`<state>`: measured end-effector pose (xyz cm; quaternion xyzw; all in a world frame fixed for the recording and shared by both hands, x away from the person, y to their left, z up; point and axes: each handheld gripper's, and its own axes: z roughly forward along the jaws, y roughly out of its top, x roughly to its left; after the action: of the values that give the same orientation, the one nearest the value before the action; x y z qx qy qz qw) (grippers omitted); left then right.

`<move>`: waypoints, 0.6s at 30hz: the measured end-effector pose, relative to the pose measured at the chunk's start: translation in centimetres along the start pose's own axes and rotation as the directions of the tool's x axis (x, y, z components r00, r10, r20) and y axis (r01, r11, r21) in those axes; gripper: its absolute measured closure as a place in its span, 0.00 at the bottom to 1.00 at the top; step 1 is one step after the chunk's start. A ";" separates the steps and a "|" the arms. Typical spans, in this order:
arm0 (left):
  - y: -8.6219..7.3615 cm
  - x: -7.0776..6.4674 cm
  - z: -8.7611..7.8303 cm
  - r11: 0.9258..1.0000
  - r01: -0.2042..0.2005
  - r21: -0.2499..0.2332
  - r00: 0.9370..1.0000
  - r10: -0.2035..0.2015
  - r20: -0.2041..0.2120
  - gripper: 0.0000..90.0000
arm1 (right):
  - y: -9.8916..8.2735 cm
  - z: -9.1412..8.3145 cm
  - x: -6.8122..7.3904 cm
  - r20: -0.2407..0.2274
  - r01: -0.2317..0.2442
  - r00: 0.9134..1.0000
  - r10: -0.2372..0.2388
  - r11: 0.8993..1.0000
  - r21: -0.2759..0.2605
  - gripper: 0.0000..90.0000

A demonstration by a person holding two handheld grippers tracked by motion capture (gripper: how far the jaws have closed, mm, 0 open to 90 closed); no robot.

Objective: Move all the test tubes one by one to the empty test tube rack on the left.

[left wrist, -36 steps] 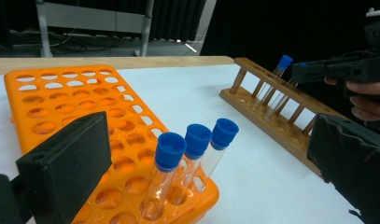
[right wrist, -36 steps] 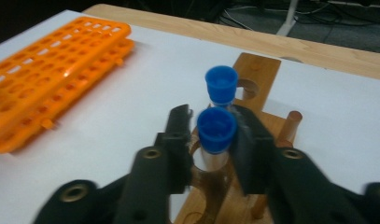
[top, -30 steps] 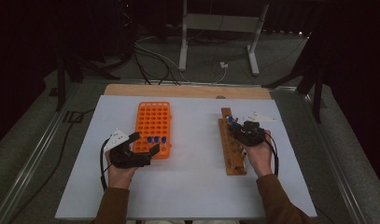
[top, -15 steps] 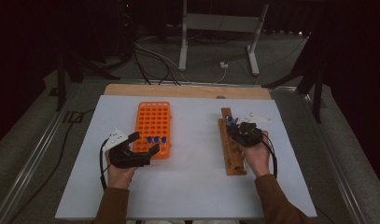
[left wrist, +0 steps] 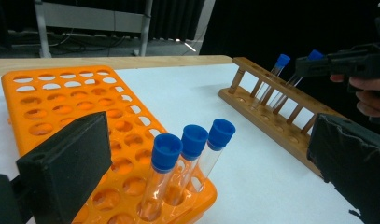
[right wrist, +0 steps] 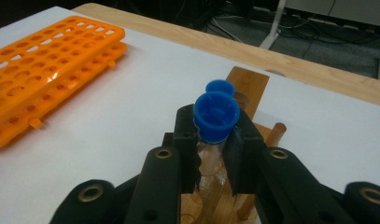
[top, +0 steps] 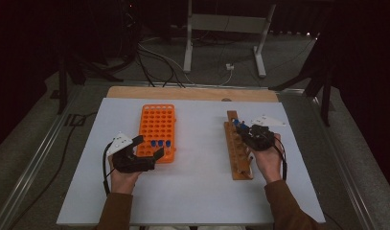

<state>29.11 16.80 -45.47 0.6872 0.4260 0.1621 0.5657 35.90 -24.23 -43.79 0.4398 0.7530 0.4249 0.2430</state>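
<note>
**Blue-capped tube gripped at wooden rack**

Blue plastic crowns the test tube point(right wrist: 214, 122) clamped between the right gripper's point(right wrist: 214, 154) fingers in the right gripper view; the glass runs down into the wooden rack point(right wrist: 246, 86), with a second capped tube point(right wrist: 219, 87) just beyond the fingers.

From the high view, the right gripper point(top: 256, 135) sits over the rack point(top: 238, 165) on the white worktop point(top: 197, 191), while the left gripper point(top: 145, 152), fingers spread and holding nothing, hovers at the near end of the orange rack point(top: 156, 122).

Through the left gripper view, three capped tubes point(left wrist: 193, 154) stand between its wide-apart fingers point(left wrist: 71, 161), touched by neither.

Risks, as judged: a tilted pull could jam the glass in its hole and drag the light wooden rack along; the tube behind could be knocked; a grip mainly on the cap could slip.
</note>
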 end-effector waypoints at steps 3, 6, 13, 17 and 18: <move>0.0 -0.1 0.1 1.000 -0.006 0.003 1.000 0.006 0.000 0.01 | 0.2 -0.4 0.0 0.001 0.000 1.000 0.000 1.000 -0.010 0.86; 0.0 -0.1 0.1 1.000 -0.007 0.002 1.000 0.007 0.001 0.01 | 0.5 -0.7 0.1 0.001 0.002 1.000 -0.002 1.000 -0.021 0.86; 0.1 -0.3 0.2 1.000 -0.017 0.009 1.000 0.017 -0.004 0.01 | 1.2 -1.8 0.2 -0.003 0.018 1.000 -0.018 0.999 -0.051 0.86; 0.1 -0.5 0.3 1.000 -0.022 0.013 1.000 0.022 -0.002 0.01 | 1.6 -2.4 0.4 -0.001 0.037 0.999 -0.037 0.997 -0.070 0.86; 0.1 -0.6 0.3 1.000 -0.023 0.012 1.000 0.023 -0.002 0.01 | 1.7 -2.5 0.4 -0.001 0.043 0.999 -0.043 0.996 -0.075 0.86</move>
<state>29.04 16.17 -45.31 0.6953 0.4197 0.1669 0.5591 34.58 -24.52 -41.06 0.4136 0.7460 0.4481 0.2675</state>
